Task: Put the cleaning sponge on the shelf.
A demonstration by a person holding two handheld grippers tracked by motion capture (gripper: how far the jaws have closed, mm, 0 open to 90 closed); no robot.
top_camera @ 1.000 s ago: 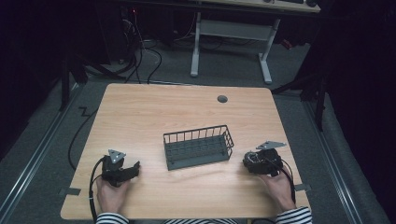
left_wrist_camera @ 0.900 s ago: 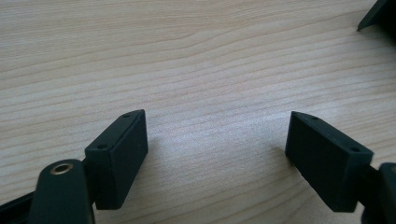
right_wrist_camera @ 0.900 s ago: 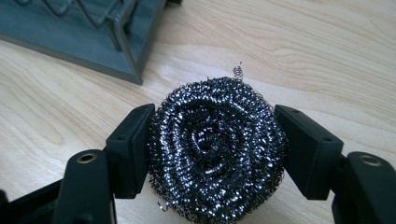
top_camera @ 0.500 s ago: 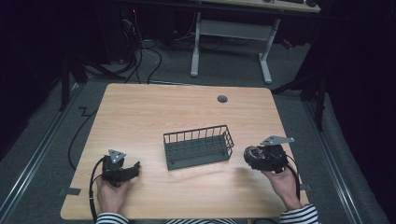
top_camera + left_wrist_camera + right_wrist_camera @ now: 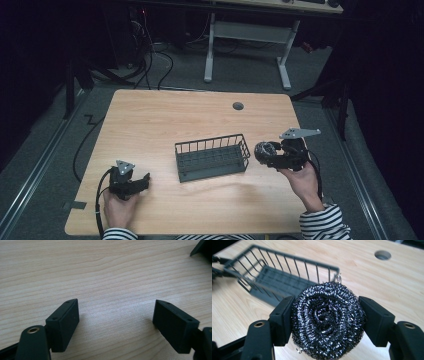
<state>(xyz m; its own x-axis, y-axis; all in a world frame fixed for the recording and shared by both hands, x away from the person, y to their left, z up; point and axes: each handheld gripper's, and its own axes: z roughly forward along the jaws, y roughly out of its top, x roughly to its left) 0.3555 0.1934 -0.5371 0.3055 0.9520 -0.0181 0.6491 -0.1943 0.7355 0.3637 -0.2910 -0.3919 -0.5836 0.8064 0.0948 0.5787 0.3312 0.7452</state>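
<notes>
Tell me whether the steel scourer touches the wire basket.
Apart. The high view shows bare table between the steel scourer, clamped in the right gripper, and the wire basket.

High view looks down on the table (image 5: 150,125) — right gripper view, close, shares its wire basket (image 5: 212,158).

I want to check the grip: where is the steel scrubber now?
The steel scrubber sits between the jaws of the right claw, held above the table just right of the wire basket.
</notes>
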